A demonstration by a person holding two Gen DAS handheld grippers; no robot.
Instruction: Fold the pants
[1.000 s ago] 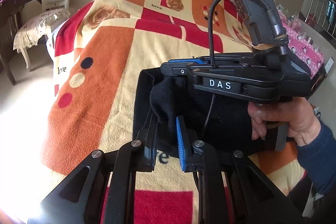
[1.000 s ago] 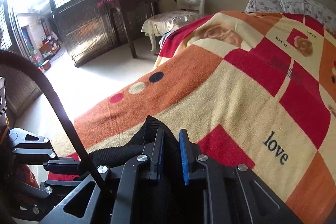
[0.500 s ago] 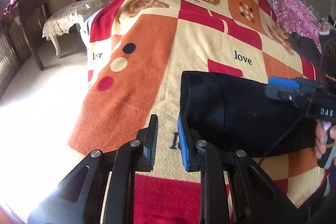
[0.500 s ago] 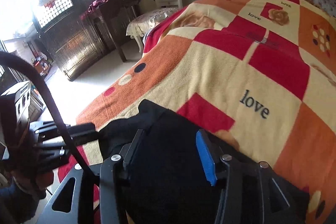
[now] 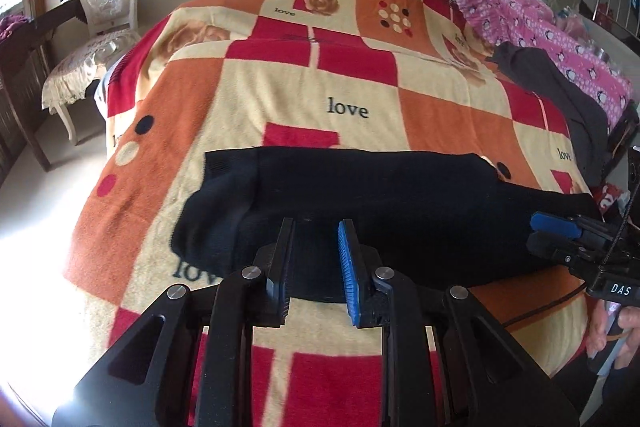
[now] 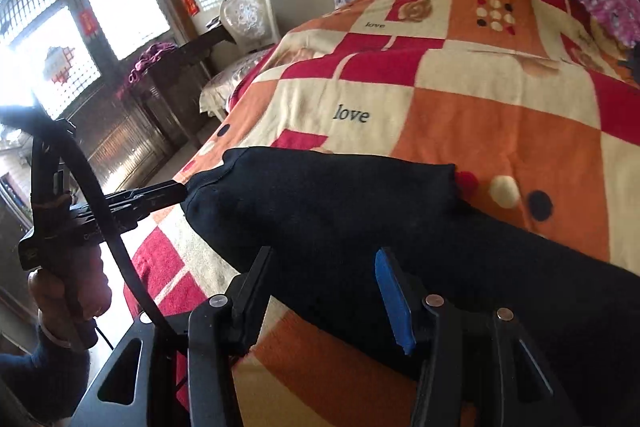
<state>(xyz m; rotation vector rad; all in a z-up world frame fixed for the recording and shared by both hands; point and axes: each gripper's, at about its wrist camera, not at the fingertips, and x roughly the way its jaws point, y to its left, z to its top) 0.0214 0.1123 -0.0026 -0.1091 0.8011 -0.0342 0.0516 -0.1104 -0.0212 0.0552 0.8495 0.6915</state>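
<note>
The black pants lie folded as a long flat band across the near part of the bed, on the checked blanket w/ the word "love" printed on it. One end is toward the chair side, the other end goes to the right edge of the bed.

My left gripper hangs over the near edge of the pants, approx. at the middle of the band. Its fingers have just been opening a bit; they stand slightly apart, the cloth shows in the gap behind them, but they pinch nothing.

My right gripper is over the pants more to the right end. Its fingers have just been opening and are spread wide, w/ black cloth under them, not gripped.

A white chair stands beside the bed, far left. A pink quilt and a grey garment lie at the right side of the bed.
</note>
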